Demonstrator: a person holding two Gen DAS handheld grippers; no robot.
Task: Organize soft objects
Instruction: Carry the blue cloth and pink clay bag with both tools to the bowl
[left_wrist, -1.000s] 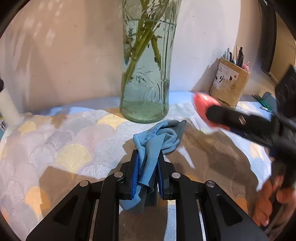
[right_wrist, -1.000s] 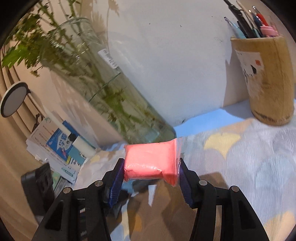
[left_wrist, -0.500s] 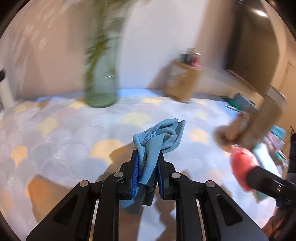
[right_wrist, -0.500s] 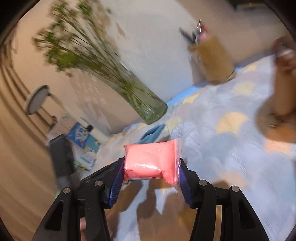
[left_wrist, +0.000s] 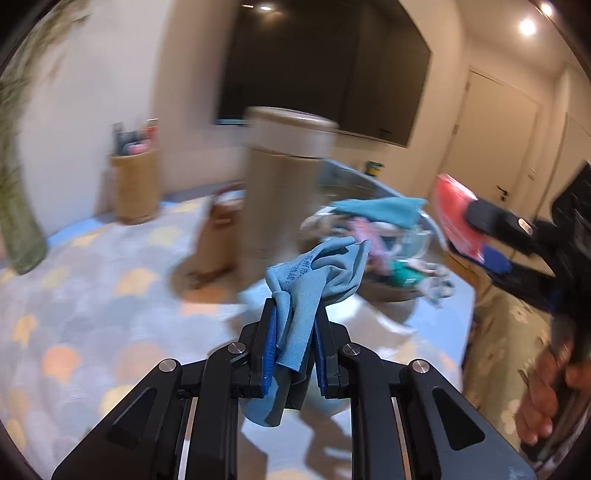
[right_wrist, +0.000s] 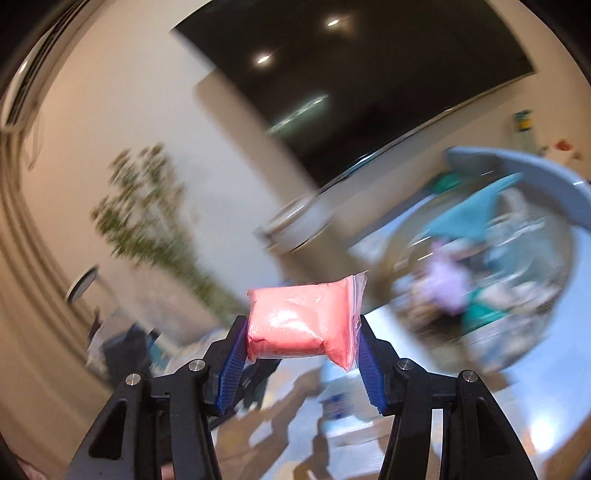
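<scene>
My left gripper (left_wrist: 294, 332) is shut on a crumpled light-blue cloth (left_wrist: 314, 273) and holds it above the patterned tablecloth (left_wrist: 92, 295). My right gripper (right_wrist: 301, 350) is shut on a pink bag of soft stuff (right_wrist: 303, 325); it also shows in the left wrist view (left_wrist: 456, 221), at the right. A clear bowl (left_wrist: 424, 236) with several soft things, among them a teal cloth (left_wrist: 380, 210), stands beyond the blue cloth. In the right wrist view the bowl (right_wrist: 546, 343) is blurred at the right.
A tall beige canister (left_wrist: 284, 192) stands just left of the bowl, with a small brown box (left_wrist: 221, 236) beside it. A pen holder (left_wrist: 135, 181) and a glass vase with stems (left_wrist: 18, 206) stand at the back left. The table edge runs at the right.
Both grippers have swung to the right, away from the vase and towards the bowl of soft things. Each keeps its hold on its item.
</scene>
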